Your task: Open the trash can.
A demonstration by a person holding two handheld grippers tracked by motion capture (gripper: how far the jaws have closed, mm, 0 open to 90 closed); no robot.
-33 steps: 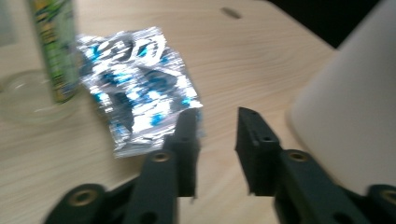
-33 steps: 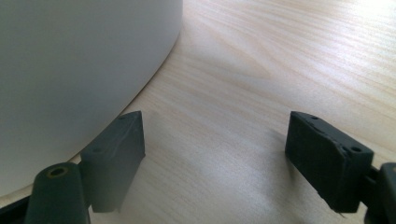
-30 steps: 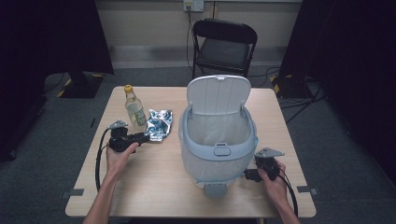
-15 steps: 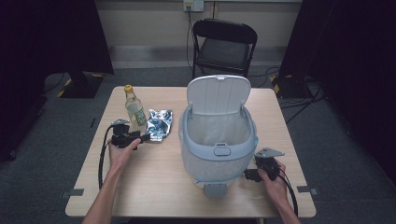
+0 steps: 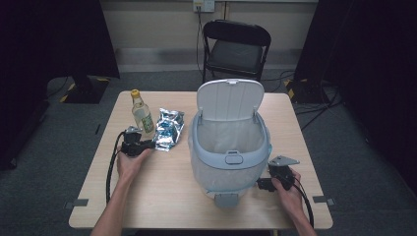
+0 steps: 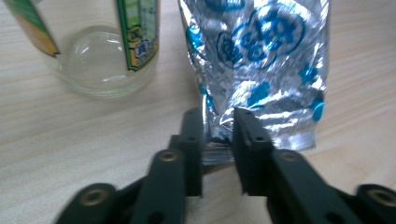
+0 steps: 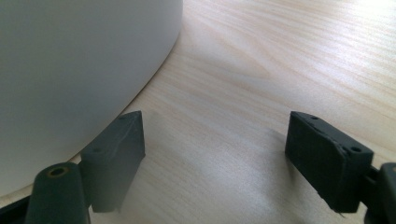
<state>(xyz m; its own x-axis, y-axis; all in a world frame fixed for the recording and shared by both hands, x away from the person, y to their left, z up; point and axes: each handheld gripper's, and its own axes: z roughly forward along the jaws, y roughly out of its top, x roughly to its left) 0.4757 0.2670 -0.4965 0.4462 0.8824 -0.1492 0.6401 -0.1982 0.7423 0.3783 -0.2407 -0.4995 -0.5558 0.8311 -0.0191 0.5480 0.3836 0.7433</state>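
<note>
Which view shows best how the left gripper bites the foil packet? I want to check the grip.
The left gripper view: its jaws close on the bottom edge of the foil packet, beside the bottle. The high view shows the left gripper at the packet's corner, too small for detail.

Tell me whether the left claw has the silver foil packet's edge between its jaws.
Yes: the left claw pinches the bottom edge of the crinkled silver-and-blue foil packet between its black jaws.
</note>
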